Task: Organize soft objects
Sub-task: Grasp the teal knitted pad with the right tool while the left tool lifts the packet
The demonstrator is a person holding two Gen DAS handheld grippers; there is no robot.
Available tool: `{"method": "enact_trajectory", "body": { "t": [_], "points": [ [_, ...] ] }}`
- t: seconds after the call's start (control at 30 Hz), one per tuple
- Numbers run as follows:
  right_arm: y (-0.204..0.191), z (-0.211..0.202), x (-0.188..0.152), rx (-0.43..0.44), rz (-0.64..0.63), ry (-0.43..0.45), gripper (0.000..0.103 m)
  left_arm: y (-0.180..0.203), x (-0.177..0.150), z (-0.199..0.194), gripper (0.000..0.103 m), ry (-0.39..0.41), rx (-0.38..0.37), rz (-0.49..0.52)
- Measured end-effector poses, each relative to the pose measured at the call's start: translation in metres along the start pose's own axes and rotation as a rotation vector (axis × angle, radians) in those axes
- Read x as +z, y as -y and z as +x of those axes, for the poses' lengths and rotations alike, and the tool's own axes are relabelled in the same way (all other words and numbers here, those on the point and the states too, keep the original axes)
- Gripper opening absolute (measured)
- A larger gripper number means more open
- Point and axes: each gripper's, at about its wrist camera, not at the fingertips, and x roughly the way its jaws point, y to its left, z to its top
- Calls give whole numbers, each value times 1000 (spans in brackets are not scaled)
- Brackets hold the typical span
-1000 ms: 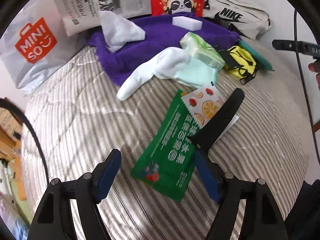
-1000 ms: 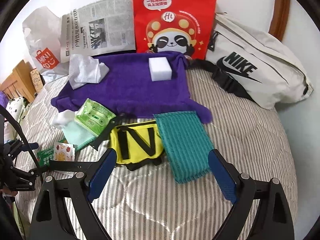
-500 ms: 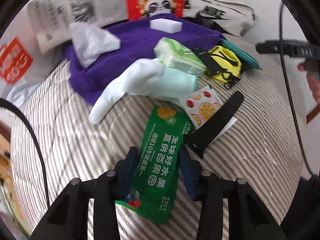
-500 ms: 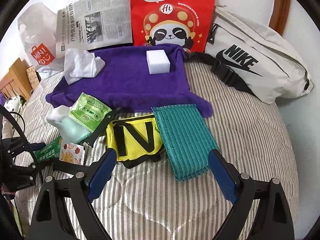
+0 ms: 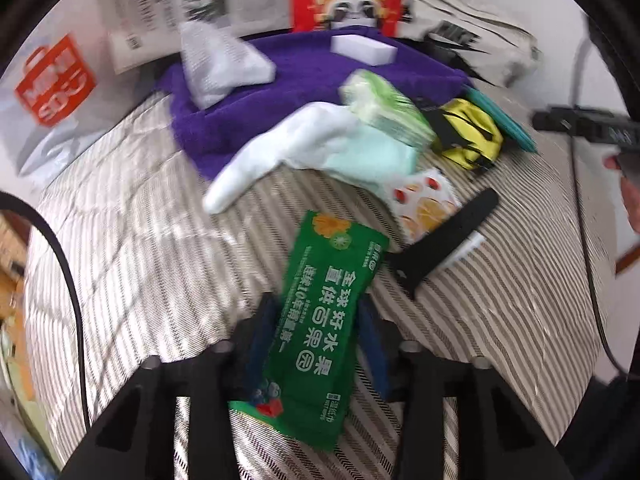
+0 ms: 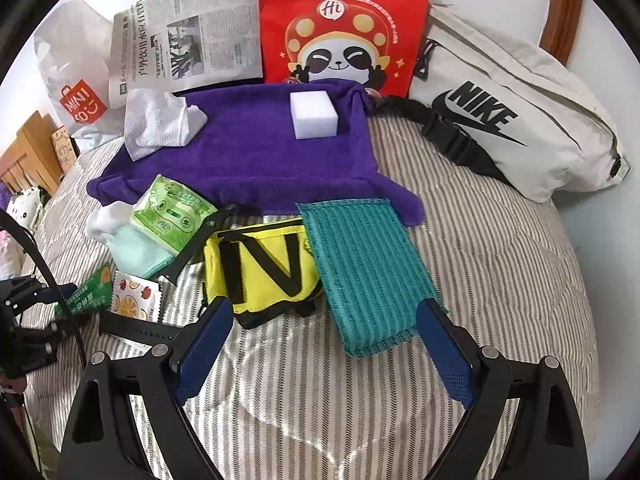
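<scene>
On the striped quilt [image 6: 500,280] a purple towel [image 6: 256,160] lies spread, bearing a white sponge [image 6: 314,114] and a crumpled white cloth [image 6: 156,124]. At the towel's near edge sit a green tissue pack [image 6: 172,212] resting on a white-and-mint sock [image 5: 320,148], a yellow pouch [image 6: 264,264] and a teal mesh cloth [image 6: 368,268] overlapping the towel's edge. Behind stand a newspaper [image 6: 188,36], a red panda bag [image 6: 340,20], a Miniso bag [image 6: 76,80] and a white Nike bag [image 6: 508,120]. A fruit-print sachet [image 5: 424,200] lies just beyond a black strap [image 5: 448,240], which touches the green wipes pack's [image 5: 324,304] far corner. Both grippers point steeply down at the bed. The left gripper [image 5: 316,336] has just been closing and now its blue pads press the wipes pack from both sides near its middle; the pack seems slightly raised off the quilt, though blur makes that uncertain. The right gripper [image 6: 324,344] hovers with jaws spread wide and empty, its tips flanking the near ends of the pouch and mesh cloth without touching them.
</scene>
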Motion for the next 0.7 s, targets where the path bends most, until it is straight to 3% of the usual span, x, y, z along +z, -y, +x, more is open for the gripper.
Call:
{"method": "enact_trajectory", "body": {
  "t": [0.13,0.33,0.7],
  "points": [
    [13,-3,0,-12,29,7,92,-5,-1,-2,28,10,-11,-77],
    [33,-2,-2,-25,75,5,92,-15,-4,2,27,80,-7,-218],
    [47,17,-6,10,94,-18,92,-4,-15,3,31,192,59,-217]
  ]
}}
